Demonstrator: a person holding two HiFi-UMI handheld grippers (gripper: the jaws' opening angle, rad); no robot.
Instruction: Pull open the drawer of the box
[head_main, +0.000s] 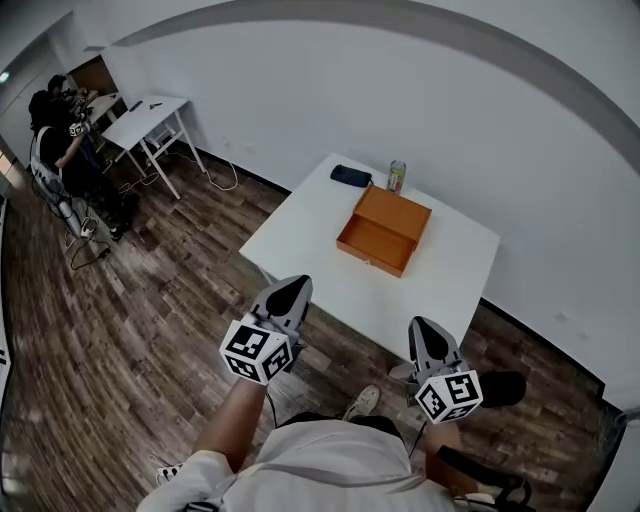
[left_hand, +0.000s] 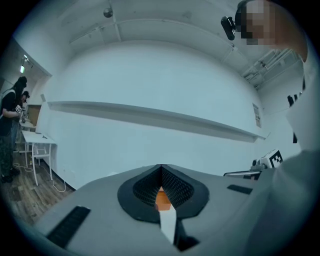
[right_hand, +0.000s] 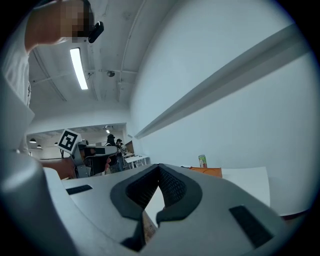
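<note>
A flat orange box (head_main: 383, 230) lies on the white table (head_main: 300, 235), its drawer front (head_main: 372, 262) facing me and flush with the box. Both grippers hang in the air short of the table's near edge, apart from the box. My left gripper (head_main: 291, 293) is shut with nothing in it; in the left gripper view its jaw tips (left_hand: 161, 167) touch, and a strip of the orange box (left_hand: 163, 199) shows in the gap below them. My right gripper (head_main: 424, 334) also has its tips together (right_hand: 159, 166) and is empty. Its view shows the box (right_hand: 206, 171) far ahead.
A green-and-white can (head_main: 397, 176) and a black pouch (head_main: 351, 175) stand behind the box at the table's far edge, near the white wall. A second white table (head_main: 150, 118) and a seated person (head_main: 58, 135) are far left. Cables lie on the wood floor (head_main: 225, 178).
</note>
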